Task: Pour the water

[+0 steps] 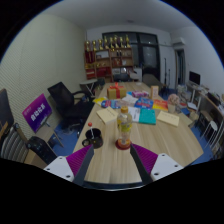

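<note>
A small clear bottle (124,125) with an orange base and a pale cap stands upright on the wooden table (170,145), just ahead of my fingers and between their lines. My gripper (112,158) is open, with its two purple pads spread wide over bare table, and holds nothing. The bottle is apart from both fingers (86,160). I cannot see a cup or other vessel for water clearly.
Black round objects (89,137) lie on the table left of the bottle. Coloured papers and boxes (140,103) clutter the far half of the table. Black office chairs (66,102) stand at the left. Shelves (110,55) line the back wall.
</note>
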Demonstrator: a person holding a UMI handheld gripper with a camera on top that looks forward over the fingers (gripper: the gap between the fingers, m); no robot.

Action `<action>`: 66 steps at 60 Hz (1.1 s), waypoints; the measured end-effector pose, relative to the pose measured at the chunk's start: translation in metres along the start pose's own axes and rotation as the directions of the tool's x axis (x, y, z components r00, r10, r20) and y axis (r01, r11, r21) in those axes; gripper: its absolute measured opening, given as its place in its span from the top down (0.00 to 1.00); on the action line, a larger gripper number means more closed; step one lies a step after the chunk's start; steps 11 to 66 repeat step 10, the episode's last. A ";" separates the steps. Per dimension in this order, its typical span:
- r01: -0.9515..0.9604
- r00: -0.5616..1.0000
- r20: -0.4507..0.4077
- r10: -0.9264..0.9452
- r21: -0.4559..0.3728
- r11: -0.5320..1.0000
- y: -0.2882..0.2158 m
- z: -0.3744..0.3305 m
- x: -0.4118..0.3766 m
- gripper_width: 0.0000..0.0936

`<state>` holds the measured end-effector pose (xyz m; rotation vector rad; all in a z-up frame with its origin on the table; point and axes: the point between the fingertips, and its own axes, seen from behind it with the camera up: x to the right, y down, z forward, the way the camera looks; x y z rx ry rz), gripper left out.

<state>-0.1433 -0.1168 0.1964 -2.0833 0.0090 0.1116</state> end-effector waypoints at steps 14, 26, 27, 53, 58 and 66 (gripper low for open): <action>0.001 0.998 0.060 -0.005 0.067 0.998 -0.011 -0.038 0.001 0.12; 0.001 0.998 0.060 -0.005 0.067 0.998 -0.011 -0.038 0.001 0.12; 0.001 0.998 0.060 -0.005 0.067 0.998 -0.011 -0.038 0.001 0.12; 0.001 0.998 0.060 -0.005 0.067 0.998 -0.011 -0.038 0.001 0.12; 0.001 0.998 0.060 -0.005 0.067 0.998 -0.011 -0.038 0.001 0.12; 0.001 0.998 0.060 -0.005 0.067 0.998 -0.011 -0.038 0.001 0.12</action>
